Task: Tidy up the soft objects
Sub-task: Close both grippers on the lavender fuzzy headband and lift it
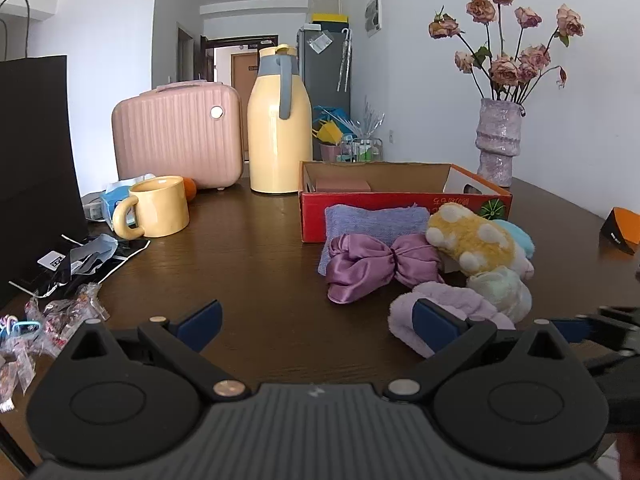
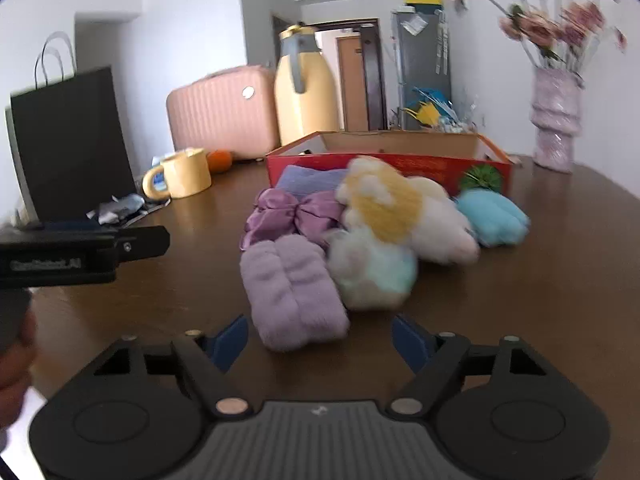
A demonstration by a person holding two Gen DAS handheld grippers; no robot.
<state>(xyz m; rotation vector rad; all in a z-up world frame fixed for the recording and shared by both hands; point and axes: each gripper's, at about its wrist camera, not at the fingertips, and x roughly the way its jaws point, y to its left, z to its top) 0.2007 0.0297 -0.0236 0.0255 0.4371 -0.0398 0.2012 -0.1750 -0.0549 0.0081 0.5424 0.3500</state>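
A pile of soft things lies on the brown table in front of a red cardboard box (image 1: pixel 400 200) (image 2: pixel 432 166): a folded lavender towel (image 1: pixel 372 220) (image 2: pixel 308 180), a purple satin bow (image 1: pixel 376 266) (image 2: pixel 288 214), a fluffy lilac piece (image 1: pixel 448 300) (image 2: pixel 292 288), a yellow-and-white plush (image 1: pixel 472 240) (image 2: pixel 392 200), a pale mint plush (image 1: pixel 504 288) (image 2: pixel 372 272) and a light blue plush (image 2: pixel 492 216). My left gripper (image 1: pixel 316 324) is open and empty, left of the pile. My right gripper (image 2: pixel 320 344) is open and empty, just short of the lilac piece.
A yellow mug (image 1: pixel 160 208), an orange (image 1: pixel 190 188), a pink case (image 1: pixel 180 136) and a yellow thermos (image 1: pixel 280 128) stand at the back left. A black bag (image 1: pixel 36 168) and wrappers (image 1: pixel 60 312) lie at the left. A vase of dried roses (image 1: pixel 498 140) stands at the back right.
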